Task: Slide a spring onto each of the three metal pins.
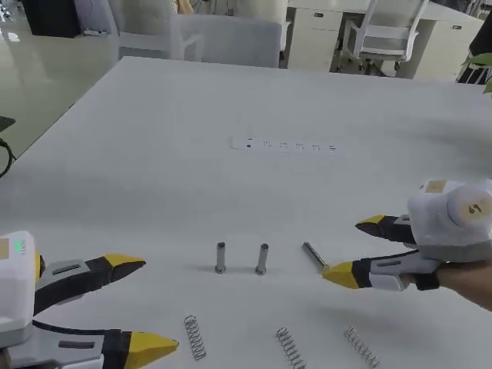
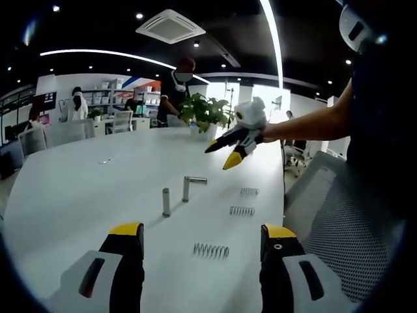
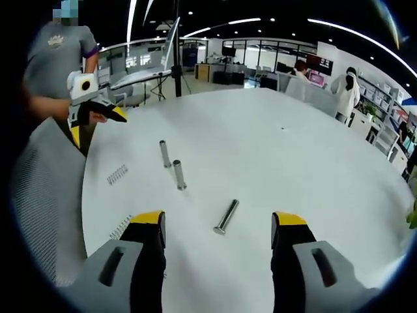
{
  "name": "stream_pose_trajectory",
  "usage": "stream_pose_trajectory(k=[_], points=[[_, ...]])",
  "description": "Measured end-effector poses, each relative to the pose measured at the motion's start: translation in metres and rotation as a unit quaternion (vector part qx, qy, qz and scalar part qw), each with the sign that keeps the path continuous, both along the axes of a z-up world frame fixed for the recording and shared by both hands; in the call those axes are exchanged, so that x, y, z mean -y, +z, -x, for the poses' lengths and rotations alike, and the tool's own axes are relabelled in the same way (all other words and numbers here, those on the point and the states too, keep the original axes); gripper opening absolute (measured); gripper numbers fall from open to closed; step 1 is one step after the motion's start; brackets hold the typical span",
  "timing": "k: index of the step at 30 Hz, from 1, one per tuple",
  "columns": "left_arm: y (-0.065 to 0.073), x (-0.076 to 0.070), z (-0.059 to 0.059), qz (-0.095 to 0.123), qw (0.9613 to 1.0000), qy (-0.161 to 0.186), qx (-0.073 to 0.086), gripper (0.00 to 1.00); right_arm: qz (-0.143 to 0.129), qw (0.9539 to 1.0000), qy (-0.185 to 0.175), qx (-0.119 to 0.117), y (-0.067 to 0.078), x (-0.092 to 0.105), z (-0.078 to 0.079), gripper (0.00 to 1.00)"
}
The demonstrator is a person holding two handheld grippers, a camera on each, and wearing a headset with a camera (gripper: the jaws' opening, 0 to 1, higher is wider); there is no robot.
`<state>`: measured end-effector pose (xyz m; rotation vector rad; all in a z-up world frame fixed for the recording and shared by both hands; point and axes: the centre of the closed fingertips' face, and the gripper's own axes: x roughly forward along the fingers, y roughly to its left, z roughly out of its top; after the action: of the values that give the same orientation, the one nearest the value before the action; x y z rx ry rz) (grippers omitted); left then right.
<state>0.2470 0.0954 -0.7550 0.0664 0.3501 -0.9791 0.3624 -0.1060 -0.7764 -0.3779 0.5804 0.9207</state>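
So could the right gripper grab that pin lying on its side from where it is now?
Probably yes. The right gripper is open, and the fallen pin lies on bare table just ahead of its jaws. Nothing stands between; the upright pins are off to the side.

The left gripper (image 1: 157, 304), lower left of the head view, has a white body with a small green light, grey-and-black jaws and yellow tips. The right gripper (image 1: 344, 250), at the right edge, matches it. Its white housing carries a beige square sticker and a round tan one with a dark mark. In each gripper view the jaws are grey with a dark slot and yellow caps. The person wears a grey short-sleeved shirt (image 3: 63, 57) with a pale chest print, upper left of the right gripper view, and a white headset (image 2: 356, 26).
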Motion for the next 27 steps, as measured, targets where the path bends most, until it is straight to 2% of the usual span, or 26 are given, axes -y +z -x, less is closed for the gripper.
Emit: stream_pose_trajectory(k=[13, 17, 19, 22, 27], points=[[0.003, -0.002, 0.003, 0.004, 1.0, 0.004, 0.001, 0.68, 0.047, 0.998, -0.031, -0.028, -0.015, -0.007, -0.03, 0.47], [0.008, -0.004, 0.002, 0.005, 1.0, 0.006, 0.003, 0.67, 0.065, 0.9966, -0.035, -0.038, -0.021, -0.011, -0.03, 0.37], [0.01, -0.005, 0.001, 0.006, 0.9999, 0.008, 0.005, 0.67, 0.071, 0.996, -0.035, -0.04, -0.023, -0.013, -0.032, 0.36], [0.011, -0.005, -0.001, 0.007, 0.9999, 0.009, 0.006, 0.66, 0.082, 0.9941, -0.043, -0.056, -0.029, -0.014, -0.035, 0.32], [0.013, 0.001, -0.001, 0.008, 0.9999, 0.005, 0.004, 0.66, 0.095, 0.9919, -0.05, -0.068, -0.033, -0.014, -0.038, 0.26]])
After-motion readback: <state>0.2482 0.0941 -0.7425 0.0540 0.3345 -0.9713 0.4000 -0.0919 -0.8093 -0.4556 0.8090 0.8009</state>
